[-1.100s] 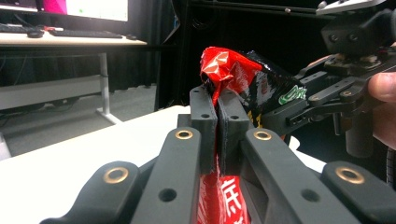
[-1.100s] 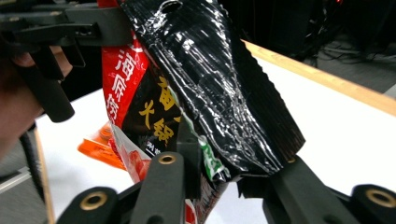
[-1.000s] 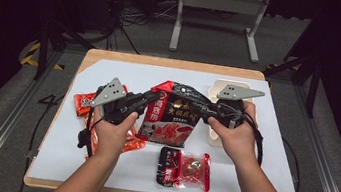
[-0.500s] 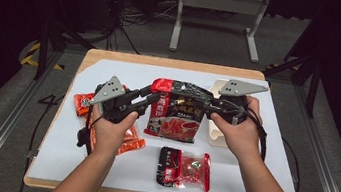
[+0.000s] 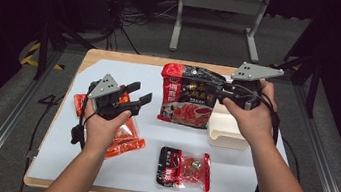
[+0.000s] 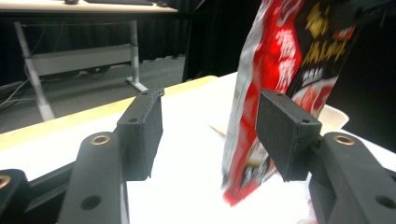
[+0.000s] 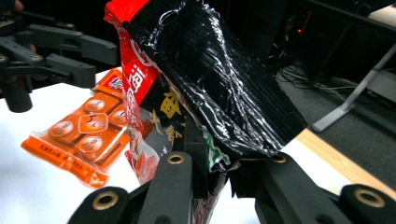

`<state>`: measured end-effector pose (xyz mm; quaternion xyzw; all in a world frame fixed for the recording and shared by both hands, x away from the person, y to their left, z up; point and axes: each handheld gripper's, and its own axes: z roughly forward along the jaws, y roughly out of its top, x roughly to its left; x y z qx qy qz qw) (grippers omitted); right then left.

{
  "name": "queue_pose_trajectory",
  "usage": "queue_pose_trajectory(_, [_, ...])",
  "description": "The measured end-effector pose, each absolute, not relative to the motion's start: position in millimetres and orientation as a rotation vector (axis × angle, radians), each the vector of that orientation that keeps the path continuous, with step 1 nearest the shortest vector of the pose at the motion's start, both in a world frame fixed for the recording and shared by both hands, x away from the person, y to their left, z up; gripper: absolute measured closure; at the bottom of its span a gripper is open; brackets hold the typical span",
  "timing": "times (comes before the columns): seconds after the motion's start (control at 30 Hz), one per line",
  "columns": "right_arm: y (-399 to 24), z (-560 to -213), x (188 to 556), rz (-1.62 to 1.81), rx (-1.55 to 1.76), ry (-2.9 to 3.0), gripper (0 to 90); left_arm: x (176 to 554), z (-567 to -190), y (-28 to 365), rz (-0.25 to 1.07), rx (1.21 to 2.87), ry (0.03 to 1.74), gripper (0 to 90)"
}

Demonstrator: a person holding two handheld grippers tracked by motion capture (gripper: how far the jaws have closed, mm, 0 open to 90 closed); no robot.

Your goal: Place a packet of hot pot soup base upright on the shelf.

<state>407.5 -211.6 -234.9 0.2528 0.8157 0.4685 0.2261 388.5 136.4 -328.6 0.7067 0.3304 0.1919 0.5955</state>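
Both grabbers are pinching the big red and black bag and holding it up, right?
Not both. Only the right gripper pinches the bag and holds it up. The left gripper has just been opening; the left gripper view shows its jaws apart, the bag beyond them.

The big bag (image 5: pixel 189 98) was red and black with yellow lettering. The flat packet (image 5: pixel 120 132) was orange, the small packet (image 5: pixel 183 168) red and black, the tub (image 5: pixel 226 131) cream, the desk (image 5: pixel 137 172) white with a wooden edge.

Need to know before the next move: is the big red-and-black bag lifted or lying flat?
Lifted. The bag hangs upright, clamped at one edge by the right gripper; the left gripper, jaws just opened, stands clear of it.
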Motion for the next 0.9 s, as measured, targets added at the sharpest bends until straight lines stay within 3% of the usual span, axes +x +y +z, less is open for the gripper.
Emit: queue_pose_trajectory(0.9, [-263.8,-208.2,442.3,1.249,0.731,2.147,80.2,392.7,-333.1,174.0,0.489,1.714,0.871,26.1])
